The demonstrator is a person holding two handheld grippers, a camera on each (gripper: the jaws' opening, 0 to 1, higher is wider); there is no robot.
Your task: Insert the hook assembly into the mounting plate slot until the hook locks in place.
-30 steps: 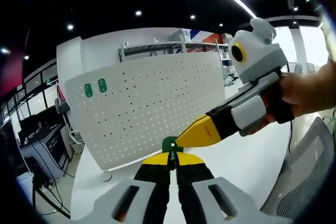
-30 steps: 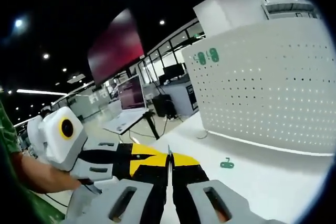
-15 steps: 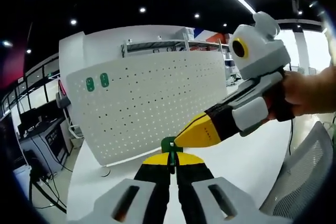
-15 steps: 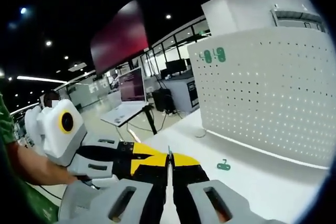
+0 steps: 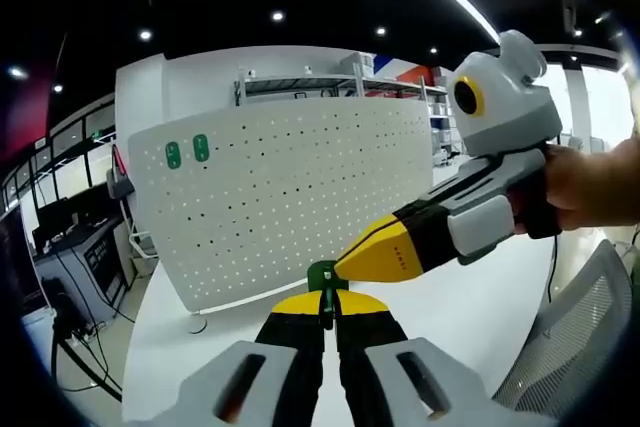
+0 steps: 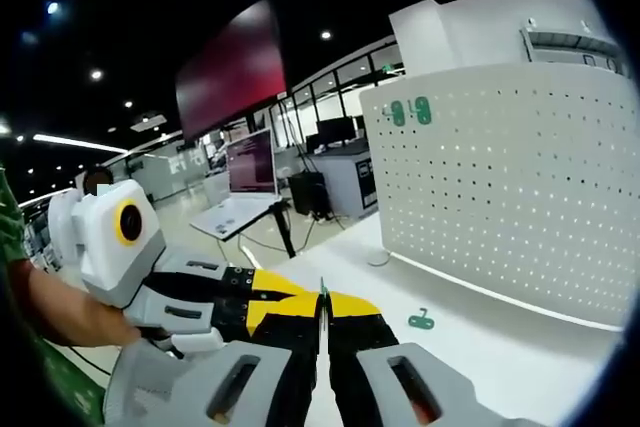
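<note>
Hook assembly [image 5: 322, 276] pinched in closed left gripper [image 5: 327, 309]; right gripper [image 5: 345, 265] tip touching it, jaws together; we see mounting plate [image 5: 290, 197] straight ahead, well apart

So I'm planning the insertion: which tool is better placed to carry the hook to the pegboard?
Left, probably. The left tool is shut on the green hook, facing the pegboard. The right tool only touches that hook from the side.

A pegboard [image 6: 510, 197] stands at the table's [image 6: 520, 357] back edge; a hook [image 6: 421, 321] lies before it.
</note>
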